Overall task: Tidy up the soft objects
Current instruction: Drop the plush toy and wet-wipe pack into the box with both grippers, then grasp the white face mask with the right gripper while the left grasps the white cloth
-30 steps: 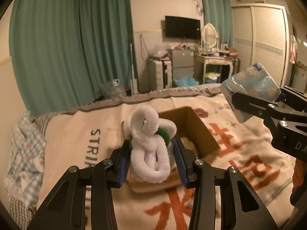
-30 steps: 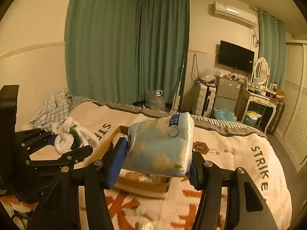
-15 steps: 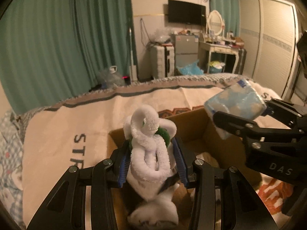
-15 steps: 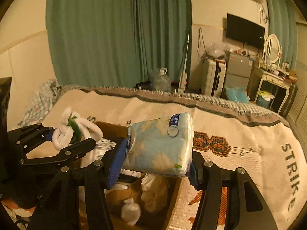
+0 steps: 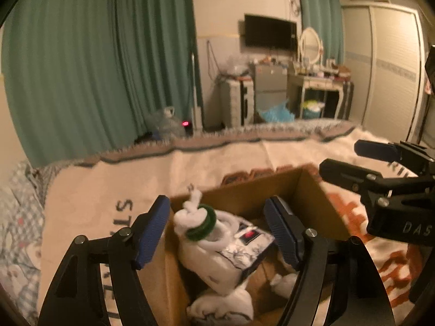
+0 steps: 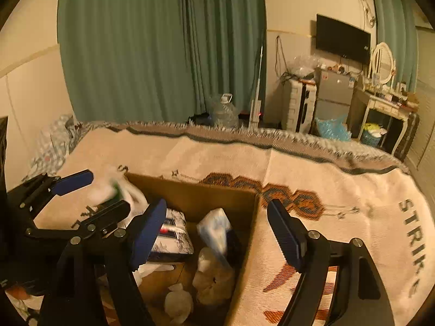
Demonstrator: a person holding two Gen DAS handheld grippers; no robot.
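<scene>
White plush toy w/ green ring (image 5: 198,217) perching on a printed wipes-type pack (image 5: 244,247) inside the cardboard box (image 5: 312,198), toward the box's 9 o'clock side, leaning near the rim. Light-blue tissue pack (image 6: 214,231) standing tilted deeper in, approx. box centre, among other white soft bits. Box sitting on a lettered blanket (image 5: 217,157).

Left gripper (image 5: 217,217) hovering over the toy, jaws spread wide, gripping nothing. Right gripper (image 6: 217,212) at 3 o'clock in left view, also wide open and empty, hanging over the box.

Risk, judging from here: toy tipping off the pack and over the 9 o'clock rim, being top-heavy and unsupported; also snagging a loop on a finger when lifting away.

Left view showing toy sharp and seated; right view smearing it to a blur but revealing the tissue pack, hidden in left view.
</scene>
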